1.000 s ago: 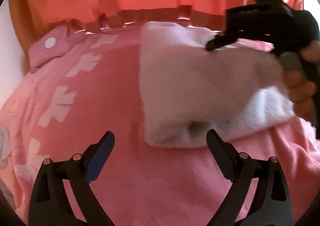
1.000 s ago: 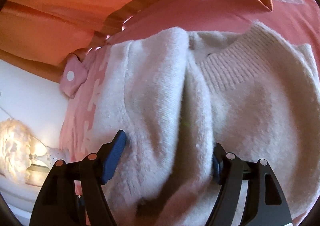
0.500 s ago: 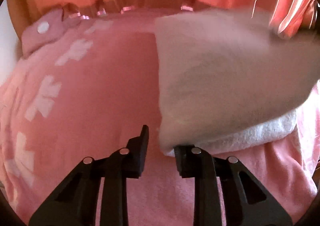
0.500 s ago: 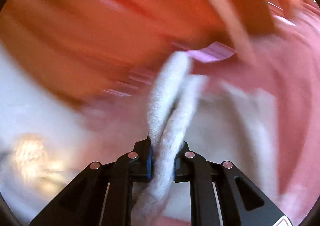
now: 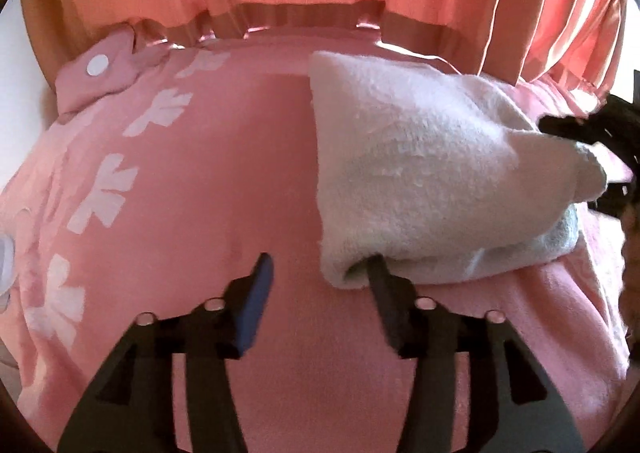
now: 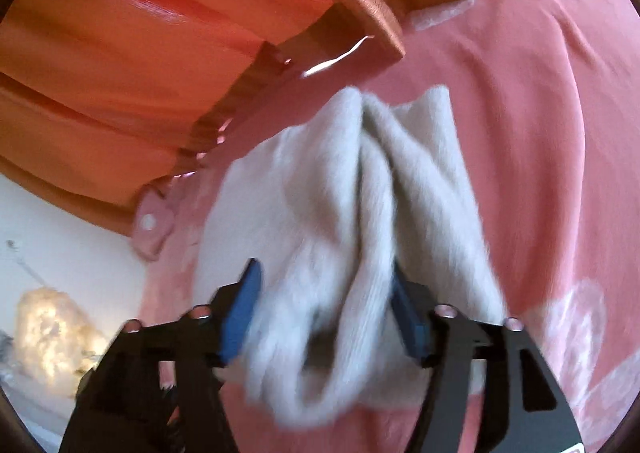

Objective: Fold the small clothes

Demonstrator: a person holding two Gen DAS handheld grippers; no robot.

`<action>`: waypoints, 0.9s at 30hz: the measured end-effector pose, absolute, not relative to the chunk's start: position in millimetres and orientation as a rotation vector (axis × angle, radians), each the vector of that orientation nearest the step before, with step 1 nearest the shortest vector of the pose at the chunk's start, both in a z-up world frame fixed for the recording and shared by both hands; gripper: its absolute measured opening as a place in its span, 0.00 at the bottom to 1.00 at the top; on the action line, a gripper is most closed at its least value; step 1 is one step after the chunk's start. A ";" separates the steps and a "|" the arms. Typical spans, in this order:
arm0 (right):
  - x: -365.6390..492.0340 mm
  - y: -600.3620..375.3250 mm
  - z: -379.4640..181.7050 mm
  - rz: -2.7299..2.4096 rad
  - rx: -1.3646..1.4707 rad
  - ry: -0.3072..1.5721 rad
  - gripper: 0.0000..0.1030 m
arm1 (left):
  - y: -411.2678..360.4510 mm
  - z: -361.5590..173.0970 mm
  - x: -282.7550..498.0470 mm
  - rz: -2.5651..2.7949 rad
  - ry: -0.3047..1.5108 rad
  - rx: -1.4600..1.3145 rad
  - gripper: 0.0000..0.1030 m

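Folded white sweater point(image 5: 432, 173) on pink bedspread point(image 5: 224, 181), left gripper point(image 5: 320, 277) opening at its near-left corner, right gripper point(image 6: 324, 305) opening, folds loose between its jaws.

A bedroom in a home. A bed point(image 5: 248, 181) fills most of both views, covered in a pink sheet printed with white flower shapes. A pink pillow point(image 5: 100, 69) with a white dot lies at its far corner. Orange curtains point(image 6: 132, 33) hang just behind the bed. Beside the bed, against a white wall, a fluffy lamp point(image 6: 52, 337) glows warm yellow.
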State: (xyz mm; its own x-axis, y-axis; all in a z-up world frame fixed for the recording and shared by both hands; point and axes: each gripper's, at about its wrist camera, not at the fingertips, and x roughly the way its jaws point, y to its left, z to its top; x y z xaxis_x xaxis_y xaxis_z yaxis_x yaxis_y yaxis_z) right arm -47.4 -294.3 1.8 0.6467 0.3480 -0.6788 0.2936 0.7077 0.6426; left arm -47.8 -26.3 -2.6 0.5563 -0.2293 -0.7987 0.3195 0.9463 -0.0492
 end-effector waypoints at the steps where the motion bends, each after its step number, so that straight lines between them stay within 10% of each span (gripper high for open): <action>1: -49.5 -291.1 -4.2 0.042 0.813 0.920 0.66 | -26.7 -4.6 -46.1 -0.316 0.926 0.112 0.50; 2: -49.9 -286.8 -10.0 0.041 0.803 0.954 0.65 | -27.4 -8.6 -43.0 -0.309 0.932 0.113 0.50; 5: -44.3 -269.0 0.3 0.028 0.675 0.940 0.14 | -29.3 -17.5 -36.4 -0.287 0.952 0.113 0.46; 8: -61.2 -262.9 49.1 0.081 0.648 0.774 0.11 | -27.5 -11.6 -34.4 -0.295 0.960 0.081 0.36; 17: -62.5 -274.1 -19.9 -0.066 0.551 1.101 0.12 | -41.4 -20.6 -39.2 -0.326 0.994 0.143 0.35; 22: -71.6 -286.3 18.5 -0.061 0.563 0.973 0.43 | -30.9 3.0 -53.2 -0.409 0.973 0.087 0.37; 27: -51.6 -299.4 21.4 -0.043 0.631 0.946 0.49 | -18.1 52.4 -59.4 -0.478 0.844 0.033 0.67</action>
State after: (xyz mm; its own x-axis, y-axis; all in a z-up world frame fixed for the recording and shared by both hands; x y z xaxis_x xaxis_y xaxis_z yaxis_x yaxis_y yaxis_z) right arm -51.6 -299.4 21.4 0.5980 0.2330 -0.7669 0.3018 0.8209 0.4848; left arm -59.4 -18.1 52.4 0.5652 -0.3937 -0.7250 0.4195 0.8938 -0.1583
